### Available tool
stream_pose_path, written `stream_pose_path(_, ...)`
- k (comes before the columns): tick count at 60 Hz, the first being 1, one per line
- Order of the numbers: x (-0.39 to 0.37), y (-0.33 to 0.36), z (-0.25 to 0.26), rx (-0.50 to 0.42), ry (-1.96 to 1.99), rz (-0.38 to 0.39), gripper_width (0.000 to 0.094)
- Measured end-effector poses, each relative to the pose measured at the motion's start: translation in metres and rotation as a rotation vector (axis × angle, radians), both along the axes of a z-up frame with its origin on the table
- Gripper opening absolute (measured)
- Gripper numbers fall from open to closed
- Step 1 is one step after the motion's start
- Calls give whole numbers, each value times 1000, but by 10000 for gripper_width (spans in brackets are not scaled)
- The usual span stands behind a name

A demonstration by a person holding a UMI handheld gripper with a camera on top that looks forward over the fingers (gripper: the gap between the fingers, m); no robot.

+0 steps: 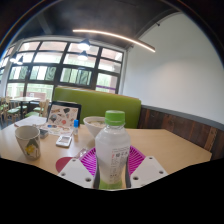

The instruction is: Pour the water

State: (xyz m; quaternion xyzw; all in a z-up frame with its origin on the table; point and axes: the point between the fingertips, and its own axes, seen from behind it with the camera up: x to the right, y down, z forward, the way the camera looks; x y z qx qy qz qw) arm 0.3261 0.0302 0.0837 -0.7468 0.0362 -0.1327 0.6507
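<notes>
A clear plastic water bottle point(112, 150) with a green cap and a white label stands upright between my gripper's point(112, 166) two fingers. The magenta pads point(89, 160) press against its sides, so the fingers are shut on it. Its base is hidden below the fingers. A white mug point(28, 140) with a printed pattern stands on the light wooden table point(170, 148) to the left, apart from the bottle. A white bowl point(92, 126) sits just beyond the bottle.
A small card stand point(62, 116) and a phone-like object point(64, 141) lie left of the bowl. A green booth seat point(95, 102) backs the table, with windows behind and a white wall on the right.
</notes>
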Motion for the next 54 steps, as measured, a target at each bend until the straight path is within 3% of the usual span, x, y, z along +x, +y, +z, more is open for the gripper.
stream_pose_path(7,-7,1,0,-45,-39,24,317)
stream_pose_path(11,-15,0,26,-54,-174,27,320)
stream_pose_path(24,-90,13,127,-68,-1039,44,318)
stream_pose_path(34,-159,44,114,-154,-1774,81,316)
stream_pose_path(40,-174,39,97,-233,-2082,58,315)
stream_pose_path(44,-184,53,83,-253,-2184,111,316)
stream_pose_path(54,-186,40,85,-268,-2235,148,318)
